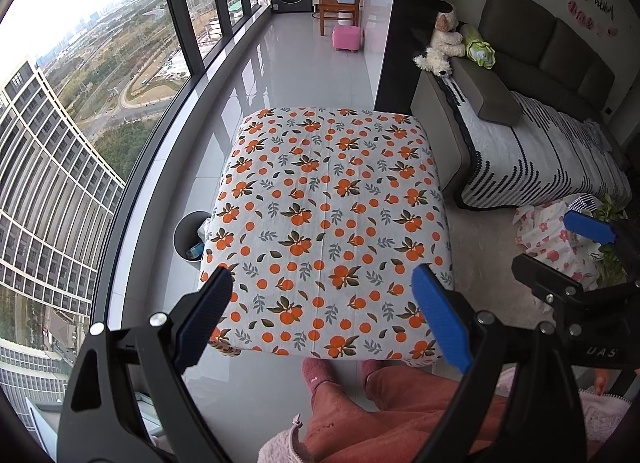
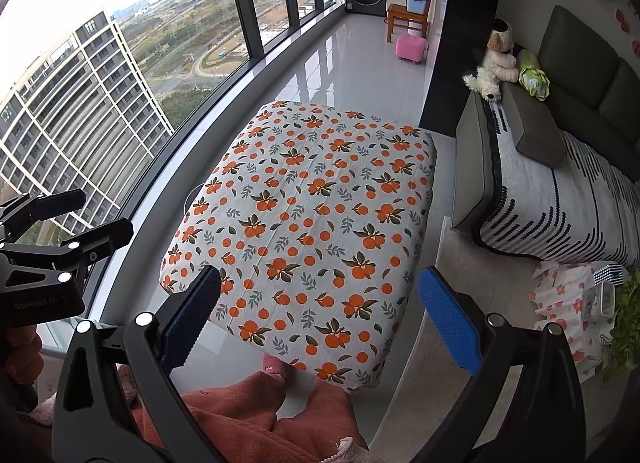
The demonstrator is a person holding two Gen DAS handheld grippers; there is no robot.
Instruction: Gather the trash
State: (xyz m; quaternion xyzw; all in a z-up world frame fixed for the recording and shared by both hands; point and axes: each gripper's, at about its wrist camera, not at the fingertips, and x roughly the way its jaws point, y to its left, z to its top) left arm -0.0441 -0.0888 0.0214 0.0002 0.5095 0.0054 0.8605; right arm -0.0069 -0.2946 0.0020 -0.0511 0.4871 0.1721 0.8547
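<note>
A table covered with an orange-print cloth stands in front of me; it also shows in the right wrist view. Its top is bare, with no trash on it. A round grey trash bin stands on the floor at the table's left side, with some items inside; in the right wrist view only its rim peeks out. My left gripper is open and empty above the table's near edge. My right gripper is open and empty, also over the near edge.
A sofa with a striped throw and plush toys stands at the right. A small side table with a floral cloth and a plant is at the far right. Full-height windows run along the left. My legs are below the table edge.
</note>
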